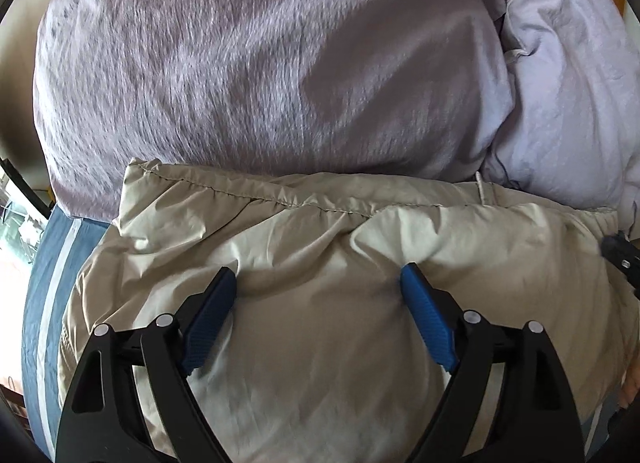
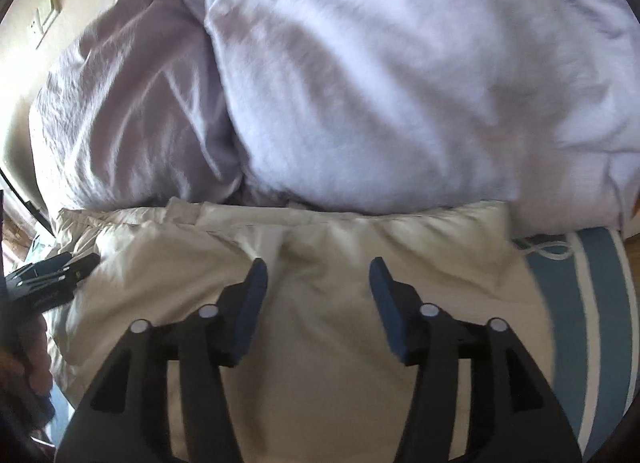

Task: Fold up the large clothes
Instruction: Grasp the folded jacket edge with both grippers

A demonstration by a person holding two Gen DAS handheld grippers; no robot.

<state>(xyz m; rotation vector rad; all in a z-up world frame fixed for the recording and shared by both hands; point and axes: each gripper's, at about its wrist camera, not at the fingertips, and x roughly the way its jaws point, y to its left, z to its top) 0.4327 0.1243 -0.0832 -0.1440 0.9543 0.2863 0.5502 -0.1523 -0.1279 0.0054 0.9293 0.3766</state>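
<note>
Bed [image 2: 592, 303], blue cover with white stripes: it carries everything you are working on, and its bare cover shows only at the side edges. Lilac duvet [image 1: 240, 63]: bunched in a big mound across the far part of the bed, with a paler lilac fold [image 2: 400, 83] heaped against it. Beige puffy garment [image 1: 320, 343], your task item: it lies spread across the near part of the bed, its stitched far hem [image 1: 248, 193] butting against the foot of the duvet mound, one side reaching the striped edge. Your left gripper [image 1: 318, 279]: jaws spread wide, blue pads [image 1: 210, 319] resting down on the beige fabric with a puff of it bulging between them; the pads are not pinching it. Your right gripper [image 2: 318, 275]: jaws parted, narrower than the left, poised over the garment near its far hem, with nothing gripped. White cord [image 2: 544, 251]: looped on the bed's cover just beside the garment's corner.
</note>
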